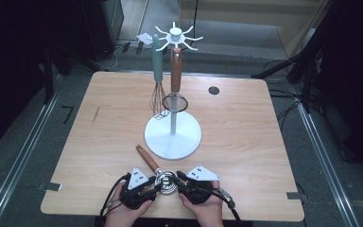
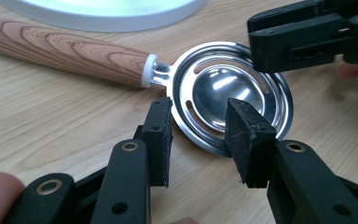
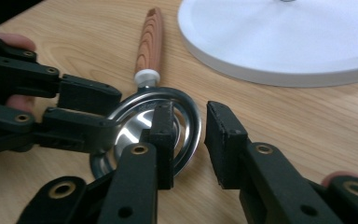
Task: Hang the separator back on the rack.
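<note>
Because the spoon (image 1: pixel 147 159) is made of thin shiny metal with a wooden handle (image 2: pixel 65 49), it is probably light and stiff, and it should not bend or break when it is picked up. It lies on the table (image 1: pixel 246 142), close to the person's edge and just in front of the round white foot of the stand (image 1: pixel 184 142). Its handle points away towards that foot, and its round bowl (image 2: pixel 223 86) sits between the two grippers. The left gripper (image 2: pixel 198 121) has one jaw at the outer rim near the neck and the other jaw over the bowl. I cannot tell if its pads are squeezing the metal or only resting there. The right gripper (image 3: pixel 191 126) is open, with the far rim of the bowl between its jaws. A small gap shows between the rim and the outer jaw, so it has no hold on the spoon. The metal looks smooth and slippery, the rim is thin, and the bowl has slots, so a pinch there could slide off or make the spoon tip. The wooden handle looks like a better place to hold, since it is thicker and less slippery. A grip near the white ring, where the wood meets the metal, would likely keep the spoon steady and stop the bowl end from swinging down
</note>
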{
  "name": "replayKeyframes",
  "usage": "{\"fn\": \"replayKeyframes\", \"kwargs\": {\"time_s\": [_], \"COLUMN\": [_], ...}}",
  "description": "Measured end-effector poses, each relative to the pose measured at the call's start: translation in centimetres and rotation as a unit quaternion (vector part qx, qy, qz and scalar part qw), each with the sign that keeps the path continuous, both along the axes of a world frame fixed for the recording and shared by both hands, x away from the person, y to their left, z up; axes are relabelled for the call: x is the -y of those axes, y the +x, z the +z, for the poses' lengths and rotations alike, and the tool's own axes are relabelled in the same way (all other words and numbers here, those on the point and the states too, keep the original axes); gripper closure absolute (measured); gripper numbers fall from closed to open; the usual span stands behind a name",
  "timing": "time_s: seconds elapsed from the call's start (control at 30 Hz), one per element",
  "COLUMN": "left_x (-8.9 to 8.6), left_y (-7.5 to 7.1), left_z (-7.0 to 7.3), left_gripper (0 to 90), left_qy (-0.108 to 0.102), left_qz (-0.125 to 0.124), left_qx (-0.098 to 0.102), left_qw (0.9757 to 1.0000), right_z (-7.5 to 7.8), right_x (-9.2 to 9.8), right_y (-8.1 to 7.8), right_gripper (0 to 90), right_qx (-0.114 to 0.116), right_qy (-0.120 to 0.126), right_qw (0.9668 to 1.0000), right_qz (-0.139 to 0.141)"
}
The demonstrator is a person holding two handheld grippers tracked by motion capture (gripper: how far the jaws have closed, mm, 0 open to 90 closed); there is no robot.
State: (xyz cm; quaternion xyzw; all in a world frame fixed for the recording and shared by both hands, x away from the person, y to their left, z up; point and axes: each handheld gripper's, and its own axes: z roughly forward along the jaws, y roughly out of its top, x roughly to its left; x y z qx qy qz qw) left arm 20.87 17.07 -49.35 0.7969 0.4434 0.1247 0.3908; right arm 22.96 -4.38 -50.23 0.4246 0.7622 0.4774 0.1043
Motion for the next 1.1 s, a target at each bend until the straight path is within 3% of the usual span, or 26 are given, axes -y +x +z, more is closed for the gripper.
{"fn": "replayKeyframes", "kwargs": {"time_s": [0.1, 0.17, 0.23, 0.3, 0.4, 0.5, 0.6, 0.77, 0.9, 0.97, 1.1], "left_x": [0.5, 0.6, 0.8, 1.0, 1.2, 1.3, 1.6, 2.6, 3.6, 3.4, 1.1], "left_y": [-0.1, -0.1, 0.0, 0.1, 0.1, 0.3, 0.5, 0.4, 0.0, -0.2, 0.2], "left_z": [0.0, 0.0, 0.1, 0.0, -0.1, 0.0, 0.0, -0.1, 0.1, 0.4, 1.3], "left_gripper": [62.1, 62.6, 62.6, 61.7, 59.5, 60.0, 60.8, 62.6, 58.6, 58.8, 68.1], "left_qy": [0.001, -0.010, -0.023, -0.020, -0.025, -0.033, -0.043, -0.035, -0.027, -0.021, -0.044], "left_qz": [-0.009, -0.015, -0.016, -0.018, -0.023, -0.024, -0.026, -0.038, -0.057, -0.058, -0.034], "left_qx": [-0.002, -0.009, -0.017, -0.015, -0.017, -0.022, -0.024, -0.019, 0.007, 0.020, 0.021], "left_qw": [1.0000, 0.9998, 0.9995, 0.9995, 0.9993, 0.9989, 0.9984, 0.9985, 0.9980, 0.9979, 0.9982], "right_z": [0.0, 0.0, 0.0, 0.2, 0.5, 0.3, 0.2, 0.9, 1.2, 1.4, 1.5], "right_x": [0.2, 0.5, 0.8, 0.8, 0.6, 0.3, 0.5, 1.7, 2.4, 2.5, 2.1], "right_y": [0.1, 0.0, 0.0, -0.2, -0.6, -0.8, -0.7, -0.4, -0.3, -0.4, -0.8], "right_gripper": [76.9, 78.2, 80.1, 82.7, 86.7, 90.0, 90.0, 90.0, 90.0, 90.0, 90.0], "right_qx": [-0.006, -0.006, -0.004, 0.001, 0.011, 0.004, 0.006, 0.021, 0.025, 0.027, 0.026], "right_qy": [-0.011, -0.017, -0.014, -0.010, -0.015, -0.028, -0.035, -0.026, -0.018, -0.016, -0.008], "right_qw": [0.9999, 0.9997, 0.9997, 0.9997, 0.9997, 0.9996, 0.9993, 0.9990, 0.9988, 0.9988, 0.9995], "right_qz": [-0.008, -0.014, -0.018, -0.023, -0.018, -0.005, -0.010, -0.029, -0.038, -0.036, -0.017]}}
